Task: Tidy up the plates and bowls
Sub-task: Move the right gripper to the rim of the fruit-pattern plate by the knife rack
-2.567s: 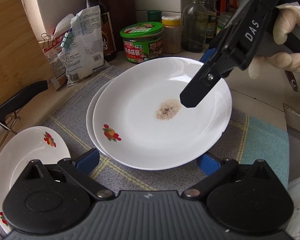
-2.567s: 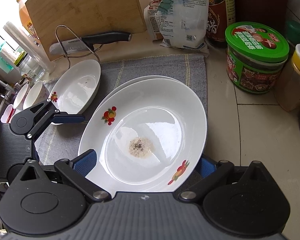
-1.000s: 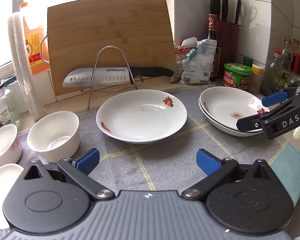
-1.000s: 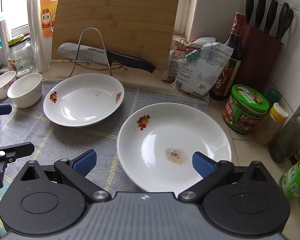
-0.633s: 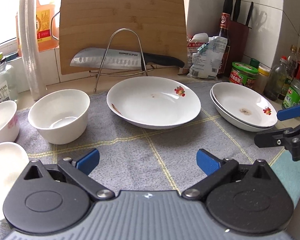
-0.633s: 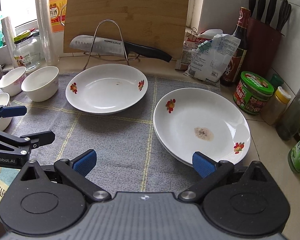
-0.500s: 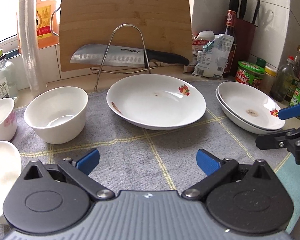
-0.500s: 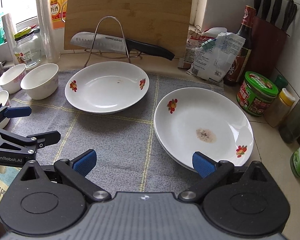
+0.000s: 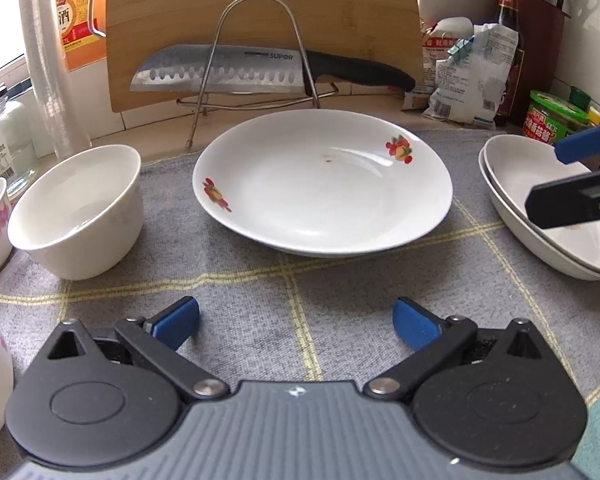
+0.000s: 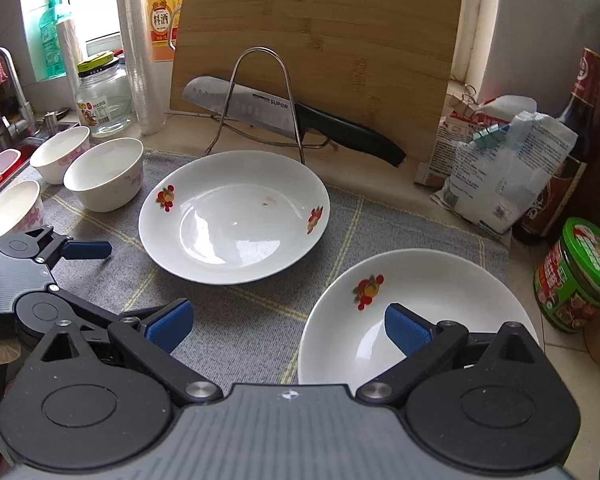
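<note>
While both tools hover with jaws spread wide and nothing held, the left gripper (image 9: 296,322) faces the lone flowered plate (image 9: 322,182) on the grey mat (image 9: 260,292), and the right gripper (image 10: 286,326) hangs over the near rim of the stack of two plates (image 9: 540,220). That stack looks done, so one plate and what seem to be three bowls (image 10: 104,174) at the left remain loose. Beyond, the knife (image 9: 220,74) reads SUPOR; the yellow bottle (image 10: 162,20) shows 料酒.
</note>
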Motion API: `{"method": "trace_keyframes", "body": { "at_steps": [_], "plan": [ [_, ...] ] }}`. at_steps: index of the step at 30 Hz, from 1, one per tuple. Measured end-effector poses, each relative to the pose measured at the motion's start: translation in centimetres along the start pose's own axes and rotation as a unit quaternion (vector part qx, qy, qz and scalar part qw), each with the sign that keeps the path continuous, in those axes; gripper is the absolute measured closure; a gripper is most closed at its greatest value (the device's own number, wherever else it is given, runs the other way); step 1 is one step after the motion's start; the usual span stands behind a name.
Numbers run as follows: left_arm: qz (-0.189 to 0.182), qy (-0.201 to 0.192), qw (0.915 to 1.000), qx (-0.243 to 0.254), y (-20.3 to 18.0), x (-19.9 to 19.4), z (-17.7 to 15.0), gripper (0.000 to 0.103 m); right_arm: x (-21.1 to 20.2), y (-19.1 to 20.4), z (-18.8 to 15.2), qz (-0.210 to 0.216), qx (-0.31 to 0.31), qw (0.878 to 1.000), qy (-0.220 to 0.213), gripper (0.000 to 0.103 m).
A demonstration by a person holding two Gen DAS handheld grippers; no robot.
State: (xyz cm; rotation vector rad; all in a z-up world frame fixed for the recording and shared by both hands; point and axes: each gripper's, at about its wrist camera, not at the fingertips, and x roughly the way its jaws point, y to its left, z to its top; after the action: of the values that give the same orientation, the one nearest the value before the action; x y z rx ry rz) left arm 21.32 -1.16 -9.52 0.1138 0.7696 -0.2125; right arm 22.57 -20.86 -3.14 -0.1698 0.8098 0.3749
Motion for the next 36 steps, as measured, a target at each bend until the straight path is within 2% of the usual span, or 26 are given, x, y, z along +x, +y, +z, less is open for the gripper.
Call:
{"method": "trace_keyframes", "body": {
  "at_steps": [7, 13, 19, 30, 36],
  "plan": [
    [-0.025, 0.002, 0.9996, 0.012, 0.3, 1.3, 1.0, 0.000, 1.7, -1.1, 1.7, 0.032, -0.019, 0.999, 0.006, 0.000],
    [-0.034, -0.018, 0.9991, 0.019, 0.8, 2.3, 1.5, 0.000, 4.0, -1.8, 3.1, 0.029, -0.009, 0.999, 0.038, 0.000],
    [-0.042, -0.029, 0.9984, 0.026, 0.9, 2.7, 1.7, 0.000, 6.5, -2.8, 4.7, 0.046, -0.010, 0.997, 0.066, 0.000],
    [-0.071, -0.032, 0.9957, 0.051, 1.5, 3.0, 1.9, 0.000, 11.7, -3.7, 7.4, 0.101, -0.045, 0.987, 0.117, 0.000],
    [-0.073, -0.034, 0.9954, 0.052, 1.5, 3.0, 1.8, 0.000, 14.4, -4.0, 8.3, 0.129, -0.059, 0.978, 0.150, 0.000]
  ]
}}
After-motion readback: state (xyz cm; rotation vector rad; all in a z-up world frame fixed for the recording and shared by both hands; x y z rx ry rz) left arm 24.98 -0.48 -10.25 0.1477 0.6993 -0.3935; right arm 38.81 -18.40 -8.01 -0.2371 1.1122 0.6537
